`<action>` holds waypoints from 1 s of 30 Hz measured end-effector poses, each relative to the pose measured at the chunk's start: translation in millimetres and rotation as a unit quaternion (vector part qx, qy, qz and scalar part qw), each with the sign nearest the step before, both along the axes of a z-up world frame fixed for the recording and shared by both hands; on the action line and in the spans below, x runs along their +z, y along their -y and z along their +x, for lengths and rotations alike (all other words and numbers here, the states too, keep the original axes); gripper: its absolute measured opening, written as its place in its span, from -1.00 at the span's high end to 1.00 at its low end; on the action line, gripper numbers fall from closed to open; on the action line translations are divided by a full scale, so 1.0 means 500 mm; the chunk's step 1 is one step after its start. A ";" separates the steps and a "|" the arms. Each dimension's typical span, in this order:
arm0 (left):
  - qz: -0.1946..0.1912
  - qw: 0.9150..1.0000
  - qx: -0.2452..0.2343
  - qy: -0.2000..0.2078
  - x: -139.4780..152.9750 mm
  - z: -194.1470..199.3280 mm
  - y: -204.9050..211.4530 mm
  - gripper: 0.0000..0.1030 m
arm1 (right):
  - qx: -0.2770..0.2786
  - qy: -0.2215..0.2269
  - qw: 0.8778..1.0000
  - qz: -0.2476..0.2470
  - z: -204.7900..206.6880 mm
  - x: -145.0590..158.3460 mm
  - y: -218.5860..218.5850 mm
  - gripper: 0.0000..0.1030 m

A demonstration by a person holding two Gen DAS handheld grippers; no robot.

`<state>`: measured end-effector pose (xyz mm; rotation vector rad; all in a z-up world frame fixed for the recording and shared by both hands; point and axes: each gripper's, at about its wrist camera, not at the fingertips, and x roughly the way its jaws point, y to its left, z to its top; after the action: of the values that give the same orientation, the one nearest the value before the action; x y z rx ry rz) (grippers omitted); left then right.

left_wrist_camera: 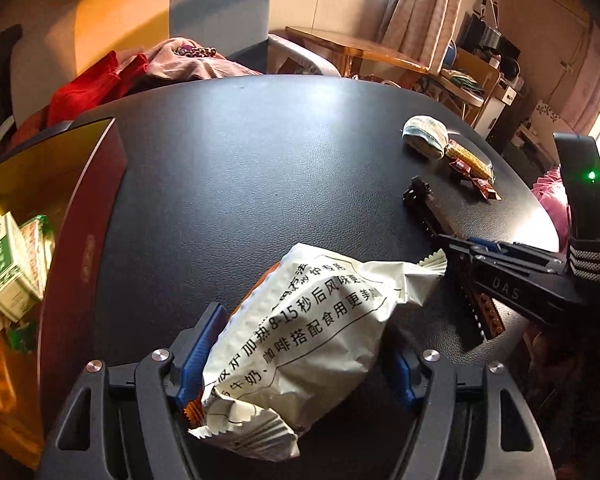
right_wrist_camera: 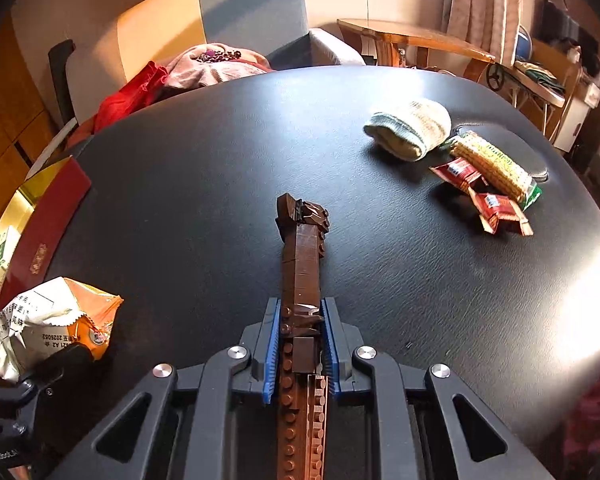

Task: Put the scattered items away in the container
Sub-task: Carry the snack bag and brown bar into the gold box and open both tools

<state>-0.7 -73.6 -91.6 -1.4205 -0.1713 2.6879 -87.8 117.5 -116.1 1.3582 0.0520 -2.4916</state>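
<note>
A: What's cut off or hard to read here?

B: The table [right_wrist_camera: 228,168] runs off the right edge in glare. The box [left_wrist_camera: 82,216], red outside and gold inside, is cropped at the left of both views, so much of its inside is hidden.

A: What's in it?

B: A green-and-white carton [left_wrist_camera: 10,264] for sure; below that some orange-patterned packaging, possibly a snack bag, too cropped to tell.

A: And the claws?

B: The left gripper [left_wrist_camera: 296,356] points down at the table beside the box, its jaws spread wide on either side of the white snack bag [left_wrist_camera: 300,336]. The left pad touches it; the right pad's contact is hidden behind the bag.

A: The right one?

B: The right gripper [right_wrist_camera: 300,344] is pinching the brown brick model [right_wrist_camera: 302,264], which sticks out forward over mid-table.

A: What's still out?

B: At the far right, well apart from the box: a sock [right_wrist_camera: 410,128], packed corn [right_wrist_camera: 494,164], two red sachets [right_wrist_camera: 496,208].
</note>
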 end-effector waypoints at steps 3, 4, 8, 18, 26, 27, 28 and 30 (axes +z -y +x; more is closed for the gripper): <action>0.003 1.000 0.008 -0.009 0.011 0.012 0.011 -0.42 | 0.013 -0.001 1.000 -0.005 0.020 0.004 0.021 0.62; 0.009 1.000 0.012 -0.012 0.016 0.016 0.017 -0.42 | 0.017 0.001 1.000 -0.013 0.025 0.008 0.026 0.62; 0.014 0.999 0.018 -0.034 0.044 0.035 0.031 -0.42 | 0.033 -0.007 0.999 -0.035 0.040 0.034 0.047 0.62; 0.019 0.994 0.074 -0.080 0.112 0.080 0.122 -0.42 | 0.099 -0.037 0.992 -0.068 0.064 0.114 0.152 0.62; -0.007 0.978 0.178 -0.107 0.158 0.125 0.282 -0.42 | 0.201 -0.042 0.971 -0.120 0.083 0.185 0.342 0.62; -0.010 0.975 0.195 -0.108 0.161 0.130 0.308 -0.42 | 0.215 -0.038 0.968 -0.127 0.085 0.191 0.369 0.62; -0.010 0.972 0.212 -0.105 0.160 0.136 0.336 -0.42 | 0.230 -0.032 0.964 -0.131 0.088 0.193 0.402 0.62; -0.008 0.965 0.242 -0.098 0.154 0.149 0.386 -0.42 | 0.257 -0.026 0.958 -0.128 0.099 0.191 0.459 0.62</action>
<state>73.8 -266.4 -14.6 -1.2324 -0.5457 3.2000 -38.1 -112.1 -20.4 1.0159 0.0779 -2.0145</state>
